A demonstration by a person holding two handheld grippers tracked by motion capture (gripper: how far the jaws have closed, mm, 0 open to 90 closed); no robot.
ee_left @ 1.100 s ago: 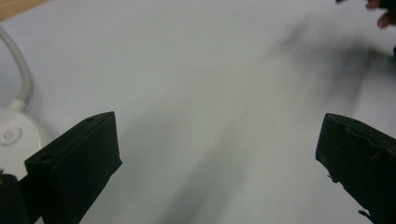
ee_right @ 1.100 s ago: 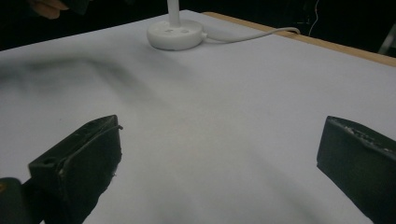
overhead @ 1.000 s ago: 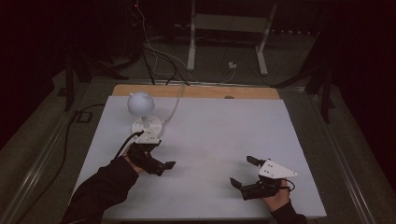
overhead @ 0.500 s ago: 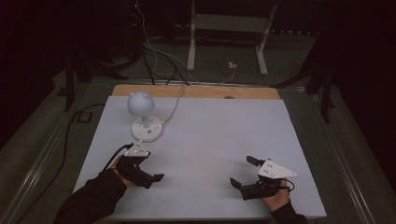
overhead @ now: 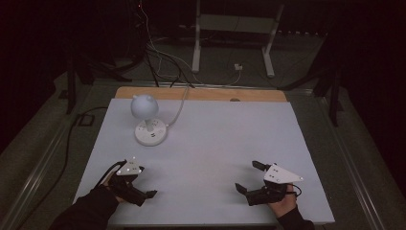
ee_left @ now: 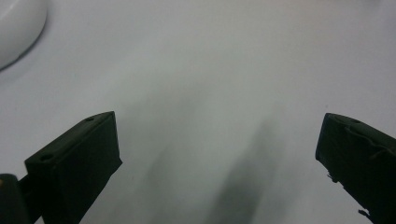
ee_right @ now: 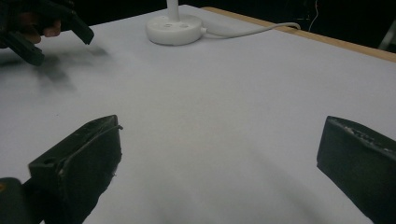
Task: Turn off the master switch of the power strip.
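The left hand-held gripper [overhead: 139, 188] has drawn back from the white lamp [overhead: 149, 123] toward the table's [overhead: 215, 143] near left edge, jaws spread wide and empty, low over the surface. The right hand-held gripper [overhead: 250, 178] stays near the front right, spread too. The lamp stands back-left.

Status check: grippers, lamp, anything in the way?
Left gripper open, empty; right gripper open, empty. Lamp upright at far left, untouched. Table between them bare.
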